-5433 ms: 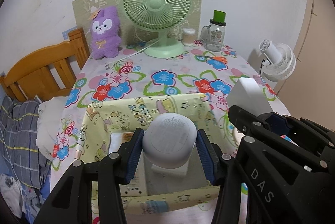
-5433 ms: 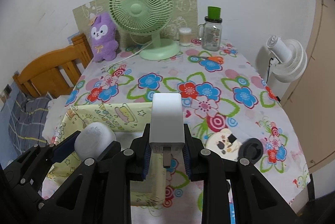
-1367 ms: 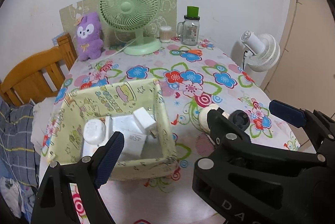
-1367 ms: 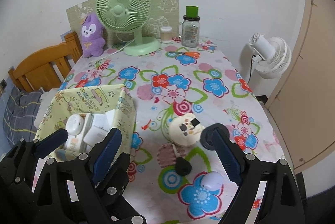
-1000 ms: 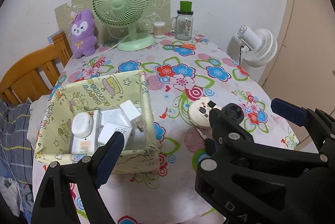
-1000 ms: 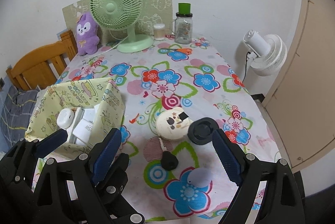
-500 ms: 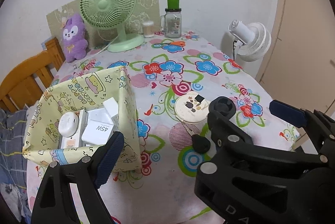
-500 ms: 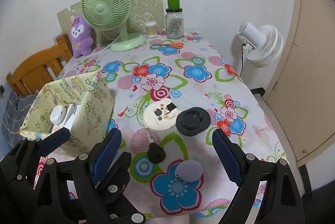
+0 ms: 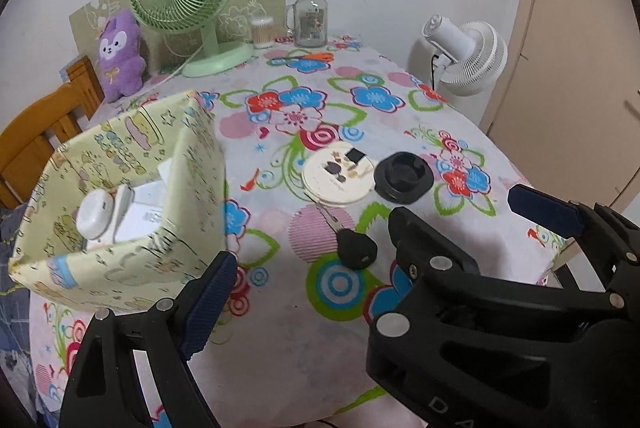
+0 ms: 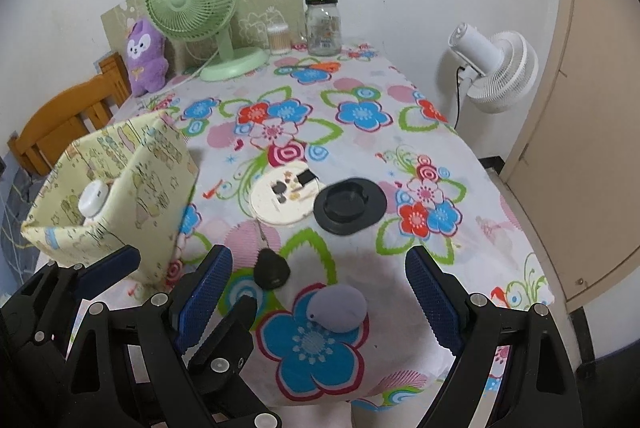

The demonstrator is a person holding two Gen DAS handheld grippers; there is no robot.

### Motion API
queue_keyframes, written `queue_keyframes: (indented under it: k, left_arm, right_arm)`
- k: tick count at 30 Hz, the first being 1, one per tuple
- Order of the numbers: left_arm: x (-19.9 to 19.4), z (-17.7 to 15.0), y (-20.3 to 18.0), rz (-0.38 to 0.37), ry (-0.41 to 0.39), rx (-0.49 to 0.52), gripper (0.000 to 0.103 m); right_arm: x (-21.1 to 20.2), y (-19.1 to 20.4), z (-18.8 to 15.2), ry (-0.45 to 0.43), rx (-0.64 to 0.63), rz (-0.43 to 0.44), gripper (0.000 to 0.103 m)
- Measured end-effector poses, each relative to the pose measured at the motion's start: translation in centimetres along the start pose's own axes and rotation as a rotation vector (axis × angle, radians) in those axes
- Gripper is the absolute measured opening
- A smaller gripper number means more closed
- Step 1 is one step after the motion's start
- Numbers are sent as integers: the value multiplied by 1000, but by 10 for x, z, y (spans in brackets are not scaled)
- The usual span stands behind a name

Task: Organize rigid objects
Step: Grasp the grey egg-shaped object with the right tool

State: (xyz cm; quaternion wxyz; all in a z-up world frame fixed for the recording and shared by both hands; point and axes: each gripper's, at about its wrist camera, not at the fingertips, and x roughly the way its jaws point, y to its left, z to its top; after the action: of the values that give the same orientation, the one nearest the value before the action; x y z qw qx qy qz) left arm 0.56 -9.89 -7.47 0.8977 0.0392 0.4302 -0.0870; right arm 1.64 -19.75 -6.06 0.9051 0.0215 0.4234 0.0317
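Note:
A pale yellow fabric box on the table's left holds a round white device and white chargers. To its right lie a cream round disc, a black round lid, a black key and a lilac pebble-shaped object. My left gripper is open and empty above the table's front. My right gripper is open and empty, its jaws straddling the lilac object from above.
A green fan, purple plush, glass jar with green lid and small cotton-swab jar stand at the back. A white fan stands beyond the table's right edge, a wooden chair at left.
Both grippers let go of the round device and the white charger into the box, then pulled back and swung right. The right gripper now hangs over the lilac object.

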Motion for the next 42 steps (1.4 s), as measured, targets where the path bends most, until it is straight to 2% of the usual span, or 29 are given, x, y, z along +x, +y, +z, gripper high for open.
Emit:
queue_keyframes:
  k: [21, 27, 36, 37, 38, 42]
  left_arm:
    - [38, -33, -9, -36, 41, 34, 91]
    - [44, -41, -9, -39, 50, 35, 91]
    - [46, -40, -8, -26, 39, 35, 92]
    - [47, -39, -9, -23, 39, 36, 92]
    - [47, -38, -9, -20, 39, 37, 92]
    - [49, -35, -12, -20, 44, 42, 92]
  right_arm:
    - [31, -10, -38, 14, -5, -25, 90]
    - [38, -17, -48, 29, 29, -36, 90]
    - [45, -23, -51, 46, 71, -19, 66]
    - [46, -24, -50, 45, 69, -20, 61]
    - [46, -24, -49, 45, 68, -24, 52]
    - [48, -28, -46, 50, 66, -25, 49]
